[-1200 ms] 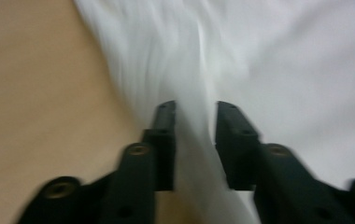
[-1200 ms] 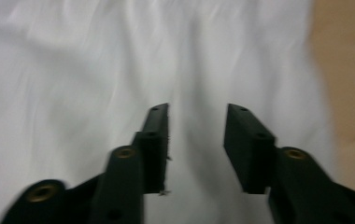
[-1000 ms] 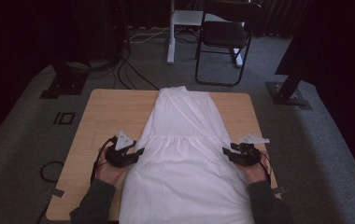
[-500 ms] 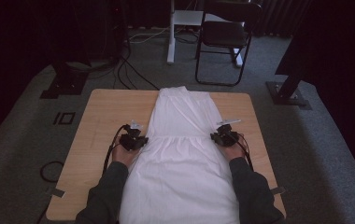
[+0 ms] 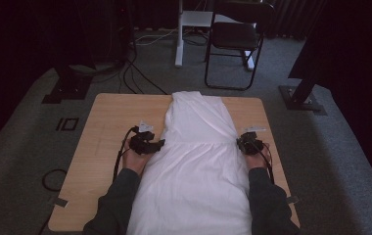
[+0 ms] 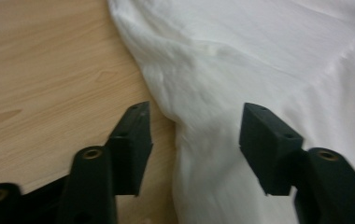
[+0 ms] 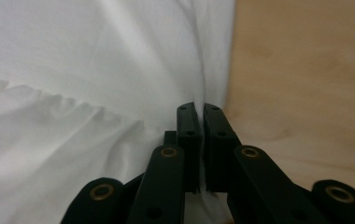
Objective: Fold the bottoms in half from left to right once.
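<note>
Right gripper (image 7: 202,109) seemingly pinching white dress (image 5: 198,161).

White dress (image 5: 196,161) lies flat, lengthwise down middle of wooden surface (image 5: 105,132). Narrow bodice at far end, top edge near far rim; wide skirt spreads toward near edge and runs past it. Gathered seam crosses at waist, small pleats below it. Fabric plain white, thin, softly wrinkled. Left side edge at waist forms raised fold (image 6: 175,93), lying between spread jaws of left claw (image 6: 194,135). Right side edge at waist bunched, pinched between closed jaws of right claw (image 7: 202,140).
</note>
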`<state>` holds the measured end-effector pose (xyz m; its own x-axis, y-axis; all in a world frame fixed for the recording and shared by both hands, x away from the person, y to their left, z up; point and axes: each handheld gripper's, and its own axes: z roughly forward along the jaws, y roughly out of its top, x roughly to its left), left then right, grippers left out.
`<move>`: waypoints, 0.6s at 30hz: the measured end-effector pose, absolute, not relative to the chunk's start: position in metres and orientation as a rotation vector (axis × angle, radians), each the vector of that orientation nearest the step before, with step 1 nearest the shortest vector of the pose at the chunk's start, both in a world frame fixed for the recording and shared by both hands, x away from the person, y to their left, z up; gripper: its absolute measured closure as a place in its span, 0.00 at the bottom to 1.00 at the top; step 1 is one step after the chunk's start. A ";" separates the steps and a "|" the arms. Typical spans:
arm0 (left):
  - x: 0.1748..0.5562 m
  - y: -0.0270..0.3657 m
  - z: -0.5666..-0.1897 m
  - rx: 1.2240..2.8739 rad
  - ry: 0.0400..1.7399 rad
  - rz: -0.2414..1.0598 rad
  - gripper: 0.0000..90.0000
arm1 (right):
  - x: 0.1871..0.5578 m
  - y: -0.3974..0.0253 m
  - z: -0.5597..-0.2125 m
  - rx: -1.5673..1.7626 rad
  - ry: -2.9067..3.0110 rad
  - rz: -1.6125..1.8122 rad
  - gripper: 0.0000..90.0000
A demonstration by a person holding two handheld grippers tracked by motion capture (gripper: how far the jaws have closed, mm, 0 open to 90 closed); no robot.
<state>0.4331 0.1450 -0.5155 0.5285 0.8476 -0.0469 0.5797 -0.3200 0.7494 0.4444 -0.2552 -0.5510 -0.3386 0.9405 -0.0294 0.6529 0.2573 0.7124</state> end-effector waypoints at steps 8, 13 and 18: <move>0.463 0.125 -0.540 2.137 1.198 0.439 0.59 | 0.447 -0.257 -0.554 1.477 2.088 0.888 0.95; 0.453 0.131 -0.544 2.153 1.145 0.425 0.97 | 0.439 -0.258 -0.556 1.476 2.095 0.933 0.95; 0.421 0.165 -0.543 2.113 1.147 0.428 0.97 | 0.412 -0.257 -0.556 1.452 2.150 0.965 0.95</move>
